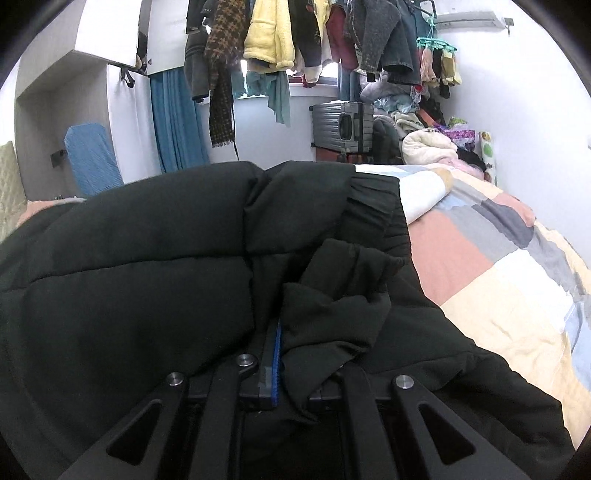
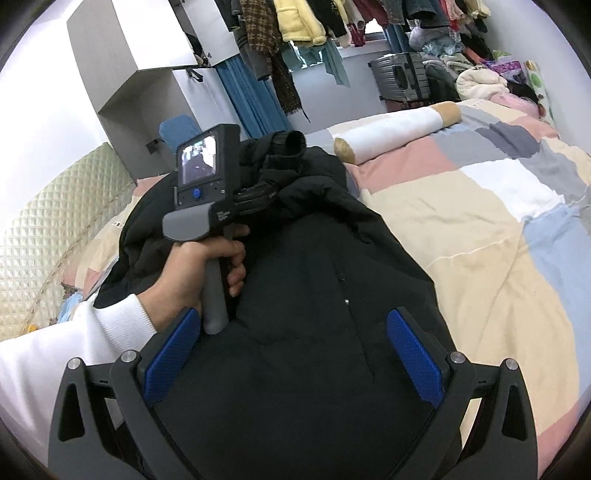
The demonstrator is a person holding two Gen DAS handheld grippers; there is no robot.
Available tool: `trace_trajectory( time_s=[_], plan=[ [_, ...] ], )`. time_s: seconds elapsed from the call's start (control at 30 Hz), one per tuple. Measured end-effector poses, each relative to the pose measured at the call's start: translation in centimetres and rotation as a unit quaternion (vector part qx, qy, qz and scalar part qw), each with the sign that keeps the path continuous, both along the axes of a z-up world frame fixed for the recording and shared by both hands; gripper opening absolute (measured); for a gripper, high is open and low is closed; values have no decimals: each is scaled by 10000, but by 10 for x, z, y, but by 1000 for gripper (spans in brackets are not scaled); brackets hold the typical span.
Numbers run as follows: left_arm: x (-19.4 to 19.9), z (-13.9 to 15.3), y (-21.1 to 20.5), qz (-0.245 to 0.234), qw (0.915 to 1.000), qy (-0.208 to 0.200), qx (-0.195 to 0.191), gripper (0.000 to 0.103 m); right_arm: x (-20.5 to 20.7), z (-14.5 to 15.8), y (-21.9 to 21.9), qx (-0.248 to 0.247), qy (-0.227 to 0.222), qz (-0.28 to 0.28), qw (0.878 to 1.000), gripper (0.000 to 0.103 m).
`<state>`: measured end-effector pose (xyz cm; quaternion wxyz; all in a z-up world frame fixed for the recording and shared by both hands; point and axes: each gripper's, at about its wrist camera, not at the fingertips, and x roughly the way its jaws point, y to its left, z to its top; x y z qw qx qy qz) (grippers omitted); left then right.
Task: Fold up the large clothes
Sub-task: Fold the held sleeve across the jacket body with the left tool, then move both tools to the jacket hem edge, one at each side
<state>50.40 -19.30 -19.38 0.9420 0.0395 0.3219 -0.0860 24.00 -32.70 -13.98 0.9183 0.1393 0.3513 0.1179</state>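
Note:
A large black padded jacket (image 1: 140,266) lies on the patchwork bed; it also shows in the right wrist view (image 2: 303,295). My left gripper (image 1: 295,354) is shut on a bunched fold of the jacket's black fabric (image 1: 332,317), which covers most of its fingers; one blue pad (image 1: 276,354) shows. In the right wrist view the left gripper's body (image 2: 207,177) is held by a hand over the jacket's far part near a sleeve cuff (image 2: 291,142). My right gripper (image 2: 293,362) is open and empty, just above the jacket's near part.
The patchwork quilt (image 2: 480,229) stretches right. A white bolster pillow (image 2: 391,133) lies beyond the jacket. A quilted headboard (image 2: 44,221) is left. Hanging clothes (image 1: 280,33), a grey suitcase (image 1: 341,125) and a clothes pile (image 1: 428,136) stand at the back.

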Motion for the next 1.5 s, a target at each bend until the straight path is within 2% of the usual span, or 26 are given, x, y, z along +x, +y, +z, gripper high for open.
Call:
trace_trajectory(
  time_s=[0.1,0.23,0.33,0.43,0.57,0.63,0.77,0.8,1.13,1.3,1.4,1.5],
  plan=[
    [-5,6,-1,12,10000,5,86,7,0,2,-2,3,-20,-105,9999,101],
    [-13,19,5,17,9999,126,-79,7,-2,4,-2,-102,-66,-149,9998,101],
    [-19,33,11,24,9999,135,-19,8,-5,8,-2,-188,-174,-148,9996,101],
    [-29,45,14,-67,9997,139,163,11,-7,11,-1,-275,-227,-144,9993,101],
    [-41,59,24,-93,9991,357,213,17,-12,15,-2,-348,-332,-215,9986,101],
    [-51,67,29,-166,9988,408,225,26,-14,16,-2,-396,-344,-230,9984,101],
    [-73,79,36,-273,9982,462,281,67,-18,20,1,-507,-414,-254,9975,101],
    [-82,86,39,-281,9986,358,273,73,-20,22,2,-536,-437,-254,9973,101],
    [-165,177,96,-107,9991,-136,-379,74,-34,39,7,-530,-774,-121,9955,101],
    [-213,215,121,-9,9984,-361,-446,75,-51,54,14,-500,-1059,87,9931,101],
    [-244,232,134,101,9979,-490,-408,75,-59,62,18,-614,-1185,100,9910,101],
    [-287,241,148,64,9954,-717,-629,78,-69,68,22,-578,-1182,125,9912,101]
  ],
)
